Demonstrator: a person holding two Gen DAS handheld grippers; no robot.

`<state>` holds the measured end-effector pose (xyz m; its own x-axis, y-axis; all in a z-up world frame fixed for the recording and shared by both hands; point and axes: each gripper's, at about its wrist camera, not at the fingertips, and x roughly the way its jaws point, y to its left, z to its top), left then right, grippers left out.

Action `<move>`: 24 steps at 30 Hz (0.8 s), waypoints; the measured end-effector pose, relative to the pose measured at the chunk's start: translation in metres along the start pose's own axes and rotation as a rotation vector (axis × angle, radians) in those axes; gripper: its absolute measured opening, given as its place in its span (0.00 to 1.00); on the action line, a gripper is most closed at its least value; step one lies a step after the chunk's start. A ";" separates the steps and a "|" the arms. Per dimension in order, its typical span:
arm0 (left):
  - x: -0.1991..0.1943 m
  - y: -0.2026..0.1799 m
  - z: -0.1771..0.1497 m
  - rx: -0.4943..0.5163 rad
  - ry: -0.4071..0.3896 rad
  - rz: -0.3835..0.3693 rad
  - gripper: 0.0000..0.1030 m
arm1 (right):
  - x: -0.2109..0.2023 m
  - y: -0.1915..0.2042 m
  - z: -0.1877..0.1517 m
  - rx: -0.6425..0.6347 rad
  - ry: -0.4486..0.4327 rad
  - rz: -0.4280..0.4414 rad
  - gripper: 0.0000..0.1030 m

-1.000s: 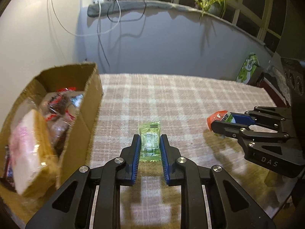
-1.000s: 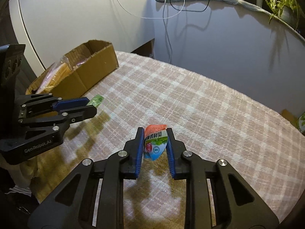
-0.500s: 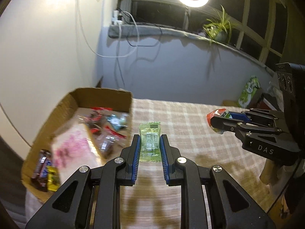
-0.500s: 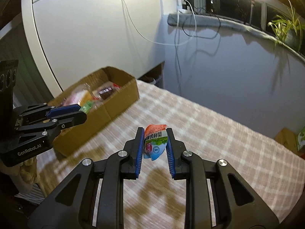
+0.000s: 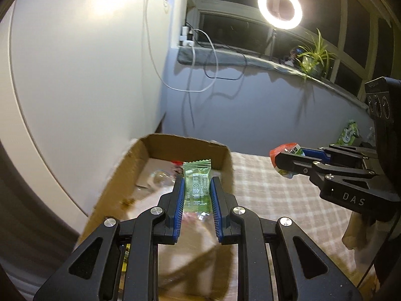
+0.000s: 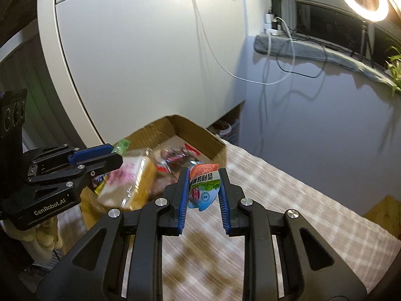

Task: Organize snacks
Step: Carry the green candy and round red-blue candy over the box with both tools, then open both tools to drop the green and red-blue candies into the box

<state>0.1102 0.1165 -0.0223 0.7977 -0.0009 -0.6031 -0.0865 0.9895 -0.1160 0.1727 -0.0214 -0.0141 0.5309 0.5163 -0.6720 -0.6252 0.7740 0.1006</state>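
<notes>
left gripper (image 5: pixel 197 195) clamped on a green candy packet (image 5: pixel 196 186), blue pads pinching both long edges, packet upright, held above the open cardboard box (image 5: pixel 186 148). in the right wrist view the same gripper (image 6: pixel 110 155) comes in from the left with the green tip (image 6: pixel 121 146) poking past the pads, over the box's near end. right gripper (image 6: pixel 203 188) closed on an orange-and-blue snack pouch (image 6: pixel 204 188) with printed characters, pinched at the sides, orange end up, hanging over the checked tablecloth (image 6: pixel 288 200) just beside the box's right wall. left wrist view shows it (image 5: pixel 283 161) from the side, pouch (image 5: pixel 285 150) sticking out of the tips, to the right of the box.

box contents (blurred): a pink-and-white wrapped packet with a tan side (image 6: pixel 125 180) at the near end, clear-wrapped pieces and red-labelled wrappers (image 6: pixel 180 155) further in, something yellow and dark near the left wall, can't tell what. box sits at the table's left edge, next to the white cabinet (image 6: pixel 150 50).

further back: grey wall, sill with white and black cables (image 5: pixel 213 57), potted plant (image 5: pixel 313 55), lit ring light (image 5: pixel 279 7), green pack (image 5: pixel 348 133) beyond the table's far right.
</notes>
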 end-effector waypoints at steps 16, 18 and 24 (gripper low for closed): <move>0.012 0.034 0.007 -0.044 0.007 0.043 0.19 | 0.056 0.025 0.025 -0.027 0.035 0.081 0.22; 0.012 0.035 0.007 -0.048 0.007 0.046 0.20 | 0.059 0.027 0.027 -0.029 0.034 0.080 0.23; 0.012 0.039 0.008 -0.058 0.007 0.061 0.20 | 0.060 0.027 0.029 -0.029 0.023 0.073 0.25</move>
<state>0.1210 0.1561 -0.0281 0.7858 0.0579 -0.6157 -0.1696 0.9776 -0.1245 0.2048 0.0411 -0.0307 0.4699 0.5625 -0.6803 -0.6784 0.7232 0.1293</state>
